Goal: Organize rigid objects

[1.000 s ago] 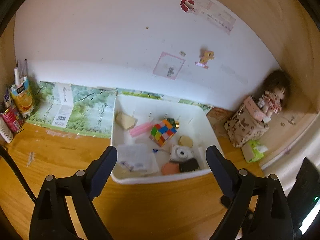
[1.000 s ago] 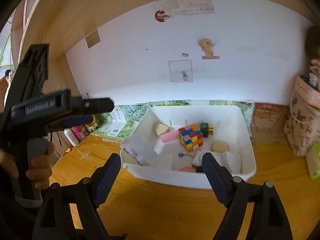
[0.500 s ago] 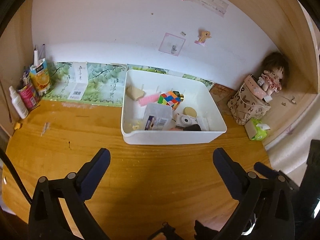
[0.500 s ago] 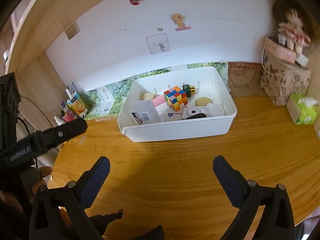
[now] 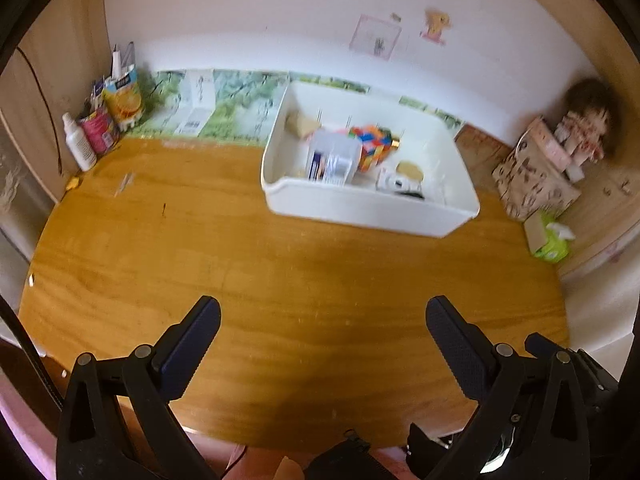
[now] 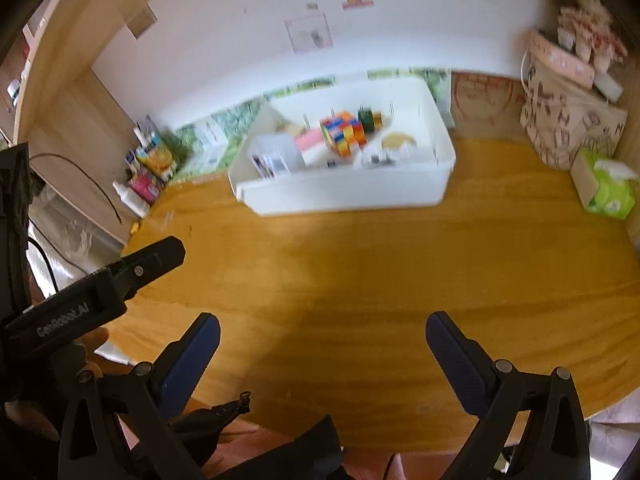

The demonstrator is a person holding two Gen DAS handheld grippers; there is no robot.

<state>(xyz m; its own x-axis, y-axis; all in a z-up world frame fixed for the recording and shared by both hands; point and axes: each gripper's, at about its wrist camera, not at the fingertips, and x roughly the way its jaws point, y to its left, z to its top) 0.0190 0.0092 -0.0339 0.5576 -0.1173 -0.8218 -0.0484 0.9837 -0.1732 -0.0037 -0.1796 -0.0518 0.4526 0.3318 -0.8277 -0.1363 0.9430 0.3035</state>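
Observation:
A white bin (image 5: 372, 206) (image 6: 344, 194) stands at the back of the wooden desk. Inside it lie a colourful puzzle cube (image 5: 374, 146) (image 6: 344, 132), a clear plastic box with a label (image 5: 330, 160) (image 6: 272, 156), a pink block (image 6: 310, 140), a round tan piece (image 5: 409, 169) (image 6: 396, 140), a small white camera (image 5: 394, 182) and a dark green bottle (image 6: 366, 116). My left gripper (image 5: 322, 312) hangs open over the desk's near edge, well short of the bin, with nothing between its fingers. My right gripper (image 6: 322, 326) is likewise open and empty, with the left tool's body (image 6: 96, 296) at its left.
Cartons, a can and a white bottle (image 5: 80, 148) cluster at the back left corner. A patterned bag (image 5: 532, 176) with a doll (image 5: 584, 128) and a green tissue pack (image 5: 554, 240) (image 6: 608, 188) sit at the right. A hand (image 6: 94, 338) holds the left tool. Bare desk (image 5: 280, 264) lies before the bin.
Both grippers have drawn back from the bin toward the desk's near edge and tilted down. Their jaws have spread wider. The clear box now lies in the bin.

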